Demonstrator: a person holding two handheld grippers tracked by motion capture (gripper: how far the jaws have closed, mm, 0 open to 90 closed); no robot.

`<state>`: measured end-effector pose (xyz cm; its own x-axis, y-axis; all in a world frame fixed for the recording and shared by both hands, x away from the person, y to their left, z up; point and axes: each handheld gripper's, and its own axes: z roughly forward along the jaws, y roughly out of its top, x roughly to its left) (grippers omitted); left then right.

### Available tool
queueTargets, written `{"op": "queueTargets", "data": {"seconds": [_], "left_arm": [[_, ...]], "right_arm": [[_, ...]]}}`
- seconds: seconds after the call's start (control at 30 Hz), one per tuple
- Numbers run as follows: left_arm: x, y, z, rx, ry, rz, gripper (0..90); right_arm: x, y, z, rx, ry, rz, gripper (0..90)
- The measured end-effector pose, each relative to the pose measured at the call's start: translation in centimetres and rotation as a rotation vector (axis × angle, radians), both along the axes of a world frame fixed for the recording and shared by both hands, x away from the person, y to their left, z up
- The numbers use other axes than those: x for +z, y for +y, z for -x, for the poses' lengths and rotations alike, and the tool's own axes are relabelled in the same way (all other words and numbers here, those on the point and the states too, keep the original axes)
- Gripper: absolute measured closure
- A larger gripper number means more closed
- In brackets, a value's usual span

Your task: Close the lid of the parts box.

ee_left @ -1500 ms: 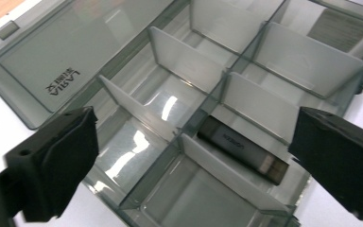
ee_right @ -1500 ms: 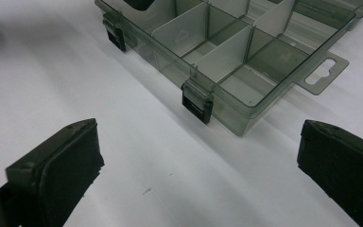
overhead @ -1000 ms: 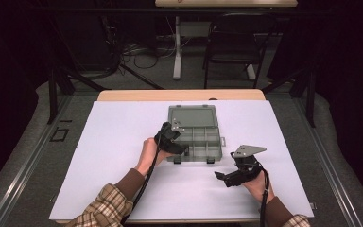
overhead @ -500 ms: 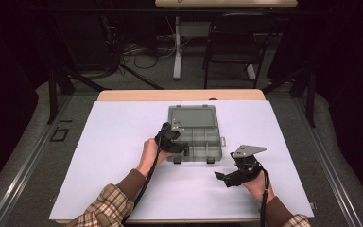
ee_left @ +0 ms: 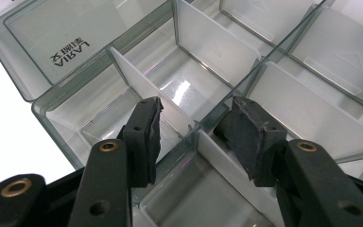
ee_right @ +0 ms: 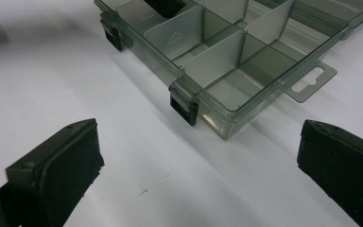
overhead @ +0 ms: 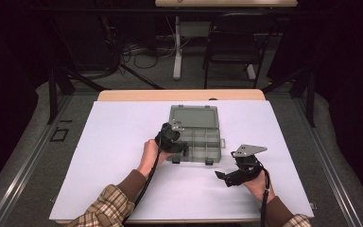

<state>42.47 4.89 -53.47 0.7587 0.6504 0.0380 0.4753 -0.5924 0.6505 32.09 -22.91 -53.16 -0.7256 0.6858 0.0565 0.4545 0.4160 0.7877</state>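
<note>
A white tabletop [overhead: 123,156] carries the scene, with a wooden edge showing along its far side. Near its middle lies a clear grey organizer box [overhead: 196,135], open, its lid [overhead: 194,116] laid flat on the far side and the tray of compartments on the near side. In the right gripper view the box [ee_right: 227,52] rests flat on the white surface, with two black latches [ee_right: 184,109] on its near wall and a hang tab [ee_right: 307,80] sticking out at one corner.

The left gripper [overhead: 172,142] sits at the left near corner of the tray, held by the person's left hand [overhead: 149,153]. In the left gripper view, the left gripper [ee_left: 194,130] straddles a white divider [ee_left: 151,94] where partitions cross; its jaws have just been closing, the divider stands between them, yet both pads remain apart from it, so nothing is grasped.

The right gripper [overhead: 227,177] rests low on the tabletop, right of the box and nearer the person, well apart from it. Its jaws stand wide and released, with bare white surface between them [ee_right: 198,156].
</note>
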Motion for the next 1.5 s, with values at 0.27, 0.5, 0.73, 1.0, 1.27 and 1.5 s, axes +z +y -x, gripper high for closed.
{"op": "queueTargets", "data": {"seconds": [0.27, 0.5, 0.73, 1.0, 1.27, 1.5], "left_arm": [[-0.1, -0.3, 0.3, 0.037, -0.005, -0.005, 53.7], [-0.1, -0.3, 0.3, 0.037, -0.005, -0.002, 53.9], [-0.1, -0.3, 0.3, 0.037, -0.005, -0.002, 53.9], [-0.1, -0.3, 0.3, 0.037, -0.009, -0.003, 54.0], [-0.1, -0.3, 0.3, 0.036, -0.009, -0.004, 54.0], [-0.2, -0.4, 0.3, 0.039, -0.011, -0.004, 53.8]], "right_arm": [[0.1, -0.1, -0.1, -0.005, -0.004, 0.000, 0.0], [0.1, -0.1, -0.1, -0.010, -0.008, -0.002, 0.0], [0.4, -0.1, -0.4, -0.018, -0.021, 0.003, 0.0], [0.8, 0.0, -1.2, -0.040, -0.040, 0.006, 0.0], [1.3, 0.0, -2.6, -0.053, -0.041, 0.015, 0.0], [1.6, -0.1, -4.5, -0.078, -0.037, 0.020, 0.0]]}}
